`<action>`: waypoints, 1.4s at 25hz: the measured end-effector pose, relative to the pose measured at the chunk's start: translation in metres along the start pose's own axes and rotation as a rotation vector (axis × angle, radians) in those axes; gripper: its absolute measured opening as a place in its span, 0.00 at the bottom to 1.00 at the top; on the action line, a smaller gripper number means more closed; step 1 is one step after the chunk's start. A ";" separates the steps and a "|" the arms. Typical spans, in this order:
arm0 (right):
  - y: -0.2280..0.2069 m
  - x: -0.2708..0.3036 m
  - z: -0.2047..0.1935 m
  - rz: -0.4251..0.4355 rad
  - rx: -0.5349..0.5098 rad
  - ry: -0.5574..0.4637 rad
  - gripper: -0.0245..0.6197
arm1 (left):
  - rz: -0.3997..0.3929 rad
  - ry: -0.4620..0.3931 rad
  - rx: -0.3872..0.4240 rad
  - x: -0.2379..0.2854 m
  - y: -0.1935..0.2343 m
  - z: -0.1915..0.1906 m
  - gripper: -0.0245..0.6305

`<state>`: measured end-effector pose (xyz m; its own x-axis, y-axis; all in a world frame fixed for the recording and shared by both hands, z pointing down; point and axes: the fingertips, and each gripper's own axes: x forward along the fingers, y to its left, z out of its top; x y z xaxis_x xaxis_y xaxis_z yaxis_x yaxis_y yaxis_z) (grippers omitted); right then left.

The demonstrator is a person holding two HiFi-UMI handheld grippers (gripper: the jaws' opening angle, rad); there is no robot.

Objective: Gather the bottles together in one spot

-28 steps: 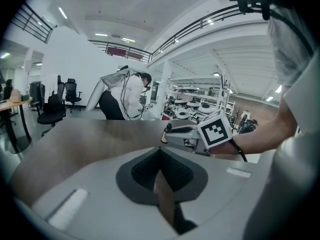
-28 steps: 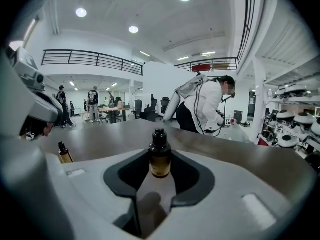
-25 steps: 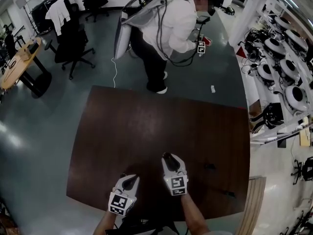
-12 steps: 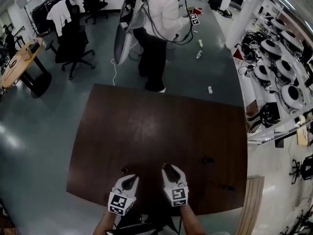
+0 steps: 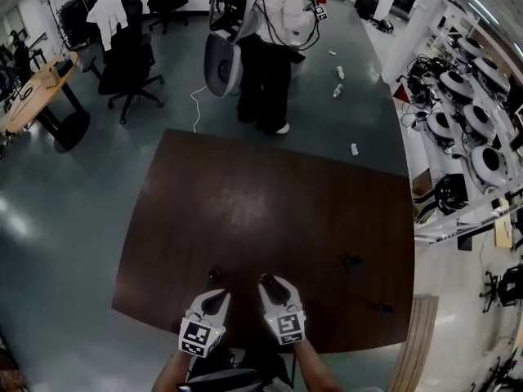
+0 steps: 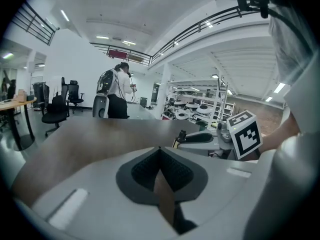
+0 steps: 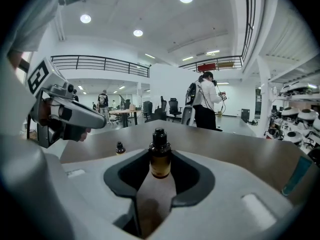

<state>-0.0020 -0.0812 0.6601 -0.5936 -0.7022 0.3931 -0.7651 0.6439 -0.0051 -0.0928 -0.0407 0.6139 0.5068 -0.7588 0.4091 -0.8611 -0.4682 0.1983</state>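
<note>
My left hand-held gripper (image 5: 214,302) sits at the near edge of the table (image 5: 245,186). Its jaws are pressed together and there is nothing in them. I think it is just waiting there, because the other one has the job right now.

Just past its tip, a small bottle (image 5: 214,273) with a dark cap stands alone on the table. I think that is the spot where all the bottles should meet.

A little to the right is my right hand-held gripper (image 5: 272,288). Its jaws are clamped on a brown bottle (image 7: 160,159) with a black cap. The bottle stands upright between the pads, held by its body, so it should not tip. It is near the small bottle but not touching it. My next move, I think, is to set it down just beside that one.

Farther right on the table I see a dark bottle (image 5: 351,260), and nearer the right edge a second dark bottle (image 5: 382,307). They are tiny from up here, so I am only guessing they are bottles. Both are well apart from the meeting spot and would need fetching.

Nothing on the table blocks the way. I must only mind my left hand-held gripper, which is close to the small bottle and could bump it. A person (image 5: 274,47) stands on the floor past the far edge, out of my way.
</note>
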 end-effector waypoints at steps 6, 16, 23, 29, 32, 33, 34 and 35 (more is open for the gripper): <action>0.030 0.018 0.004 0.067 -0.022 -0.010 0.24 | 0.017 0.007 0.001 -0.013 0.012 -0.016 0.04; 0.059 0.047 -0.019 0.137 -0.053 0.025 0.24 | 0.048 -0.016 -0.017 -0.019 0.027 -0.022 0.04; 0.077 0.061 -0.026 0.169 -0.073 0.045 0.24 | 0.076 0.006 -0.041 -0.029 0.042 -0.031 0.04; 0.081 0.069 -0.033 0.172 -0.063 0.060 0.24 | 0.073 0.002 -0.042 -0.030 0.046 -0.041 0.04; 0.081 0.070 -0.039 0.174 -0.074 0.077 0.24 | 0.082 0.006 -0.039 -0.030 0.048 -0.041 0.04; 0.080 0.070 -0.042 0.174 -0.075 0.082 0.24 | 0.083 0.006 -0.038 -0.030 0.048 -0.043 0.04; 0.079 0.069 -0.045 0.172 -0.076 0.087 0.24 | 0.086 0.006 -0.040 -0.029 0.048 -0.042 0.04; 0.078 0.069 -0.048 0.171 -0.076 0.092 0.24 | 0.090 0.006 -0.044 -0.029 0.047 -0.039 0.04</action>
<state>-0.0903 -0.0648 0.7307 -0.6853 -0.5525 0.4744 -0.6321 0.7748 -0.0108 -0.1500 -0.0227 0.6464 0.4274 -0.7940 0.4324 -0.9040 -0.3780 0.1996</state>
